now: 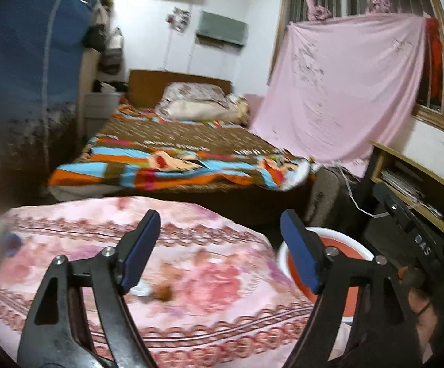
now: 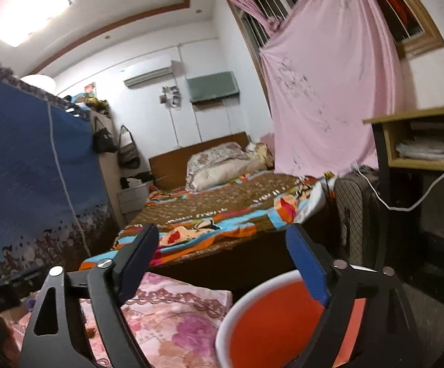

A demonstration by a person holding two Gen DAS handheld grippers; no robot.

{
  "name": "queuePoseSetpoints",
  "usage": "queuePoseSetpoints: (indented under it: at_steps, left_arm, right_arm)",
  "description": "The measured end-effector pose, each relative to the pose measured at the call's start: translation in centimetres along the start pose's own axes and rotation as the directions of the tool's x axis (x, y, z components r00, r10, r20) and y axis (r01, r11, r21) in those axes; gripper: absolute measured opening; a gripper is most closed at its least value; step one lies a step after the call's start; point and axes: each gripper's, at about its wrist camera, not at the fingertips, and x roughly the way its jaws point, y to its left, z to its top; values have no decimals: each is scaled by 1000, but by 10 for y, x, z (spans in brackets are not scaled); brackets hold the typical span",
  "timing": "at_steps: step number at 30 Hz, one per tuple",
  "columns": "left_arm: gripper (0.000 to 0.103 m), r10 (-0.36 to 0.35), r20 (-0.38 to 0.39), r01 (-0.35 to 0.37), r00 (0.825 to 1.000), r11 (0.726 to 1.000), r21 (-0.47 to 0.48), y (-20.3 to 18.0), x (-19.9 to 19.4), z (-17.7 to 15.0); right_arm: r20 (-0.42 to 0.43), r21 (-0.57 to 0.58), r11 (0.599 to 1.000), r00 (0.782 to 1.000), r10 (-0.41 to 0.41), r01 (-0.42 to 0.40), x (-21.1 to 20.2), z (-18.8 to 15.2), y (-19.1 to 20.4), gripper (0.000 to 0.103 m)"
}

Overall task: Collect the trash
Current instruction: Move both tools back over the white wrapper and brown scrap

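With both the left gripper [image 1: 218, 245] and the right gripper [image 2: 225, 260] spread wide and empty, collection is judged unfinished: a brown scrap [image 1: 162, 293] remains on the pink floral cloth [image 1: 222, 306] beside the red, white-rimmed bin [image 2: 271, 322], in a bedroom with a patterned bed [image 1: 191, 153].

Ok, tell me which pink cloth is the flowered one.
The pink floral cloth spread flat right under the left tool. The pink sheet hanging over the window is nearly plain, with only faint dark marks.
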Motion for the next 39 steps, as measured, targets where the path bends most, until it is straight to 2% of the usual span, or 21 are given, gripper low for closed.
queuePoseSetpoints:
  at_steps: [2, 4, 5, 6, 8, 21, 28, 34, 39]
  left_arm:
    - [72, 31, 27, -30, 999, 999, -21, 12, -8, 1]
    - [80, 58, 50, -56, 997, 997, -46, 25, -14, 2]
    - [89, 74, 66, -70, 995, 996, -60, 32, -18, 2]
    - [92, 90, 85, -84, 992, 994, -74, 38, -23, 1]
    - [92, 124, 129, -112, 984, 989, -95, 53, -33, -2]
    - [92, 254, 166, -248, 953, 967, -55, 102, -63, -23]
    - [92, 284, 165, -282, 944, 959, -38, 121, -66, -30]
    - [92, 253, 108, -251, 961, 968, -26, 130, -55, -33]
    - [92, 232, 22, -231, 972, 972, -33, 135, -38, -35]
  right_arm:
    - [19, -15, 1000, 1000, 16, -15, -2, -1, 8, 103]
    - [38, -28, 999, 999, 38, -37, -4, -2, 15, 103]
    - [46, -39, 998, 997, 55, -53, -5, -3, 21, 103]
    - [49, -47, 997, 996, 69, -67, -5, -4, 25, 103]
    - [50, -75, 992, 994, 102, -98, -6, -6, 37, 103]
    - [48, -242, 941, 965, 256, -238, -13, -26, 102, 103]
    - [-13, -313, 901, 950, 311, -300, -7, -42, 132, 103]
    - [-105, -326, 889, 947, 303, -321, 8, -51, 143, 103]
    - [-261, -288, 889, 923, 284, -355, 35, -60, 144, 103]
